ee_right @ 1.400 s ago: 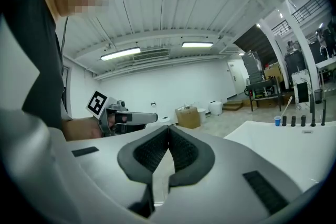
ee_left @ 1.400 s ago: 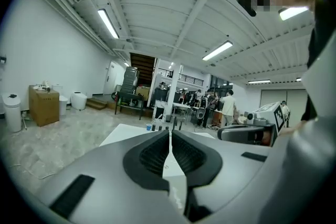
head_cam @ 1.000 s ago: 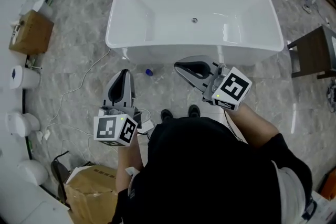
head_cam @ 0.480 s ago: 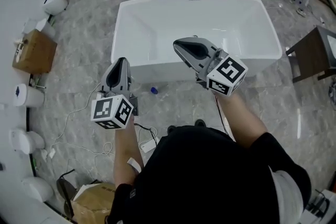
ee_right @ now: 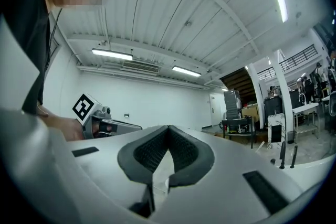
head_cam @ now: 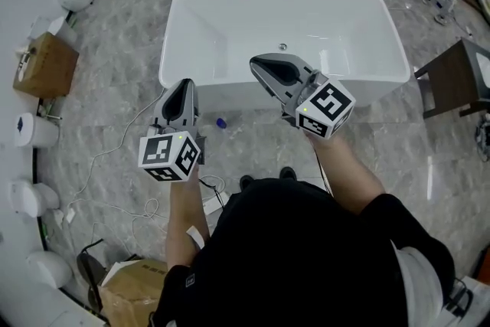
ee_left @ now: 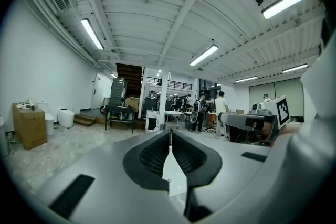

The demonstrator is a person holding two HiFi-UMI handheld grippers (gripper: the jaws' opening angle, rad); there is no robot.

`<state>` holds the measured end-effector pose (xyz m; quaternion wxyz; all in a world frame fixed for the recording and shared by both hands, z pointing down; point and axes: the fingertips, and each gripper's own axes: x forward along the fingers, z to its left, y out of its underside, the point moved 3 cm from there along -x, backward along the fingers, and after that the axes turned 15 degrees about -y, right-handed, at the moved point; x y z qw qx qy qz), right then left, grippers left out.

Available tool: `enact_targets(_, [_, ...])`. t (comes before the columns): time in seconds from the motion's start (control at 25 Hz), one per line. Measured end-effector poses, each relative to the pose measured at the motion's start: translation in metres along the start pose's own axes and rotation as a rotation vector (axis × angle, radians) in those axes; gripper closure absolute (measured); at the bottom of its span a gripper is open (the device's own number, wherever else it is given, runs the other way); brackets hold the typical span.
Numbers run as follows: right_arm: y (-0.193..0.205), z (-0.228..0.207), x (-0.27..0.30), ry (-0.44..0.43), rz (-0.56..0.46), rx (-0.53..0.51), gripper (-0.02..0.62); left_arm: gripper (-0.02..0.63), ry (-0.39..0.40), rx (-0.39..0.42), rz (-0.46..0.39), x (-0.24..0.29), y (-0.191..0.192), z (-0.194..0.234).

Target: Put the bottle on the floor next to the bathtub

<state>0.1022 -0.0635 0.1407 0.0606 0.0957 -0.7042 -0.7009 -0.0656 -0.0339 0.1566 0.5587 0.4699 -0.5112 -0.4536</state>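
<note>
Head view: the bottle [head_cam: 220, 122] sits on the floor just beside the bathtub [head_cam: 184, 76] front wall, with bare floor around it. It only shows up here.

Left gripper view: left tongs [head_cam: 184, 85] pressed together, empty.

Right gripper view: right tongs [head_cam: 257, 63] also together, empty, above the tub rim.

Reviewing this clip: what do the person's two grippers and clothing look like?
The left gripper and right gripper are grey wedge-shaped shells with black ribbed jaw pads, each carrying a white cube with black square markers. The person wears a black top.
</note>
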Motion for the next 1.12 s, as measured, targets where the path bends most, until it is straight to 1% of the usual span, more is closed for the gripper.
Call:
enact_targets(0.16, [0.011, 0.008, 0.004, 0.033, 0.014, 0.009, 0.568, 0.578, 0.008, -0.001, 0.016, -0.005, 0.007, 0.003])
enact_targets(0.48, [0.009, 0.015, 0.005, 0.03, 0.017, -0.002, 0.568, 0.578, -0.002, 0.001, 0.015, -0.012, 0.007, 0.004])
enact_targets(0.64, [0.01, 0.017, 0.005, 0.032, 0.016, 0.004, 0.568, 0.578, 0.006, 0.012, 0.009, -0.013, 0.005, 0.002])
enact_targets(0.88, [0.019, 0.017, 0.0, 0.021, 0.022, 0.018, 0.568, 0.578, 0.007, 0.013, 0.025, -0.013, 0.015, -0.005])
enact_targets(1.12, [0.021, 0.031, 0.014, 0.036, 0.022, 0.027, 0.568, 0.578, -0.001, 0.008, 0.03, -0.025, 0.02, 0.017])
